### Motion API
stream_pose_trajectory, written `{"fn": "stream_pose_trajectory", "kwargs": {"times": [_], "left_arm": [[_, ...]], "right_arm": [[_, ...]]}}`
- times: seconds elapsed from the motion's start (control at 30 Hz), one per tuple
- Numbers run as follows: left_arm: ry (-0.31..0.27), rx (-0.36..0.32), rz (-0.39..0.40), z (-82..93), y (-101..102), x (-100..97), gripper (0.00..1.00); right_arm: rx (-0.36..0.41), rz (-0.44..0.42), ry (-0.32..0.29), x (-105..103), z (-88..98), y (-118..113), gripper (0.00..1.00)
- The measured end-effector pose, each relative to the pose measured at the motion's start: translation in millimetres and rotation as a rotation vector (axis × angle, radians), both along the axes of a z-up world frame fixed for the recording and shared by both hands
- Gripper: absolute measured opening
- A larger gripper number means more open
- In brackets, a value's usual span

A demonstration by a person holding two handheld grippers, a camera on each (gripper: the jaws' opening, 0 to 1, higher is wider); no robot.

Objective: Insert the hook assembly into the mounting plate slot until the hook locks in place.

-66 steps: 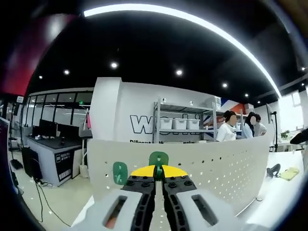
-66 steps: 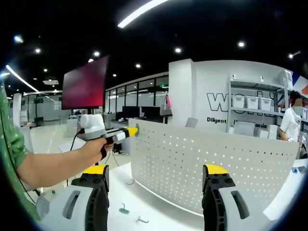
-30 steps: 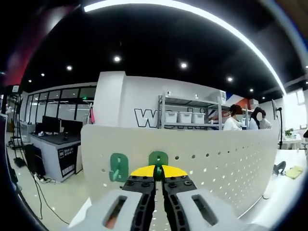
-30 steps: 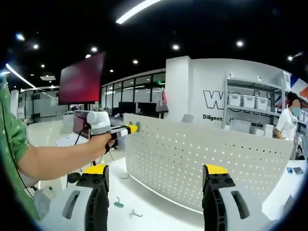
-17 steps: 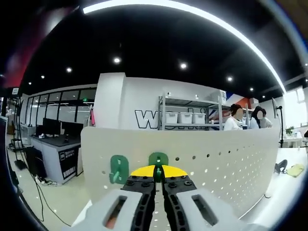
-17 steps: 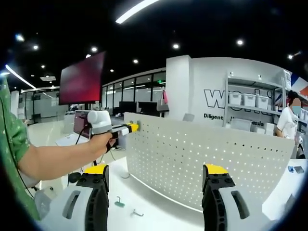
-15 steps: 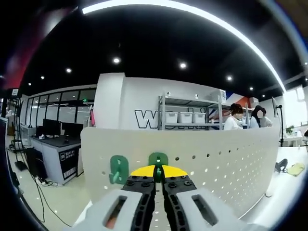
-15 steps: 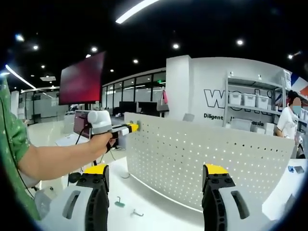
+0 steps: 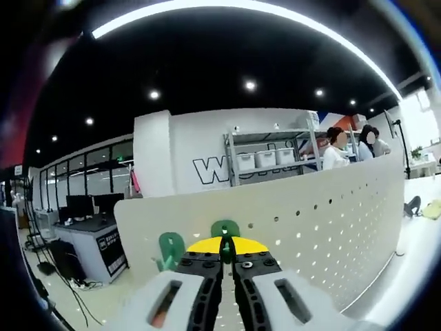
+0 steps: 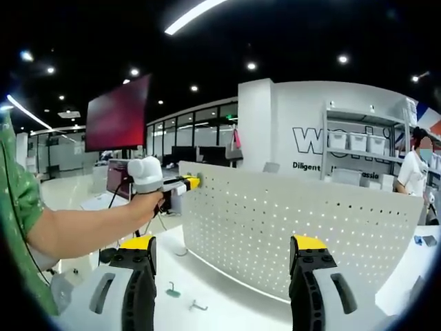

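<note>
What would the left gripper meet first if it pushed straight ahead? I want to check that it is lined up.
Probably the white pegboard: the left gripper, shut on a green hook, points at it beside a second green hook. How near it is stays unclear.

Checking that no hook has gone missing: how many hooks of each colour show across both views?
Green hooks: 3, one in the left gripper at the pegboard, one mounted, one on the table.
Metal hooks: 1, on the table.
Total: 4.
</note>
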State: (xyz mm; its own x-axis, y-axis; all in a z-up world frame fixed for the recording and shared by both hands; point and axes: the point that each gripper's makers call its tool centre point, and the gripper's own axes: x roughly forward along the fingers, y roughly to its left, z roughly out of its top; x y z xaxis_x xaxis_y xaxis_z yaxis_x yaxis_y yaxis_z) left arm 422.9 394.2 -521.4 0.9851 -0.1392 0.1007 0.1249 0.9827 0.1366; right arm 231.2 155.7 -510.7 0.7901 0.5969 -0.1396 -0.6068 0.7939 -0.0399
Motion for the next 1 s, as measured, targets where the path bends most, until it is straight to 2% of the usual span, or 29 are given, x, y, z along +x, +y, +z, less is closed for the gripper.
{"fn": "stream_pose_trajectory", "kwargs": {"times": [0.07,0.13,0.27,0.37,0.6,0.67,0.83,1.0], "left_arm": [[-0.001,0.023,0.005,0.1,-0.4,0.0,0.04],[-0.005,0.09,0.017,0.7,-0.5,-0.5,0.04],[-0.006,0.13,0.027,0.4,-1.2,-0.1,0.04],[-0.009,0.21,0.049,0.6,-1.7,0.4,0.04],[-0.007,0.218,0.055,-0.3,1.1,4.3,0.04],[-0.007,0.184,0.052,0.0,2.7,5.6,0.04],[-0.009,0.159,0.05,-0.4,3.8,7.0,0.04],[-0.014,0.07,0.029,-1.8,5.7,8.4,0.04]], "right_arm": [[0.003,0.0,0.002,-0.1,-0.4,-0.2,0.81],[0.005,0.001,0.003,-0.1,-1.0,-0.4,0.81],[0.007,0.003,0.005,0.3,-1.2,-0.2,0.81],[0.008,0.005,0.008,0.5,-1.6,0.4,0.81],[0.008,0.009,0.013,-0.2,-2.8,1.5,0.81],[0.009,0.01,0.014,-0.4,-2.8,1.6,0.81],[0.009,0.013,0.015,-1.1,-3.1,2.2,0.81],[0.01,0.012,0.015,-1.7,-2.7,1.7,0.81]]}}
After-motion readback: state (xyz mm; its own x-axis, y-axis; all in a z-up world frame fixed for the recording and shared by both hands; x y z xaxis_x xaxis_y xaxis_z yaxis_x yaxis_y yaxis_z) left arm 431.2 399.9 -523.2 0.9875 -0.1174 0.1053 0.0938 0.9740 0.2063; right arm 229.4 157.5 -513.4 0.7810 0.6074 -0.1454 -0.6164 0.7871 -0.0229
